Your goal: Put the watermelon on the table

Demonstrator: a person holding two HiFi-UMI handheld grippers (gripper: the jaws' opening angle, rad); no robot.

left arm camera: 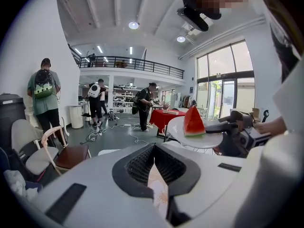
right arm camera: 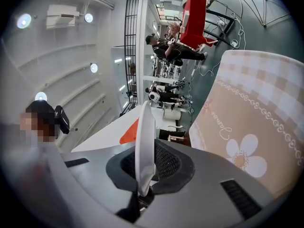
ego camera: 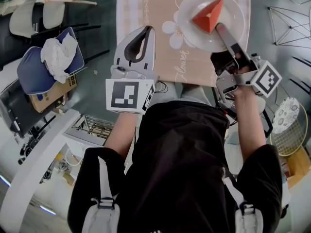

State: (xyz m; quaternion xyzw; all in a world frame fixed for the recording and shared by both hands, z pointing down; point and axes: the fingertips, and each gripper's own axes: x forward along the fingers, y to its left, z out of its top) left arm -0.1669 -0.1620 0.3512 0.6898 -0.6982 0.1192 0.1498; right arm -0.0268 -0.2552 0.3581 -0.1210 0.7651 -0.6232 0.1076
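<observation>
Between right gripper (right arm camera: pixel 145 170) jaws, plate (right arm camera: pixel 145 132) rim — head view adds watermelon (ego camera: pixel 208 14) atop.

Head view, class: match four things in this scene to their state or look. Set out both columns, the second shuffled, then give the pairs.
Column one
1. watermelon slice
2. plate
3. left gripper
4. tablecloth

Column two
A. shut, with nothing between its jaws
B. red, standing on the plate
C. clamped at its rim by the right gripper
D. printed with a white flower

Pairs: 1-B, 2-C, 3-A, 4-D
</observation>
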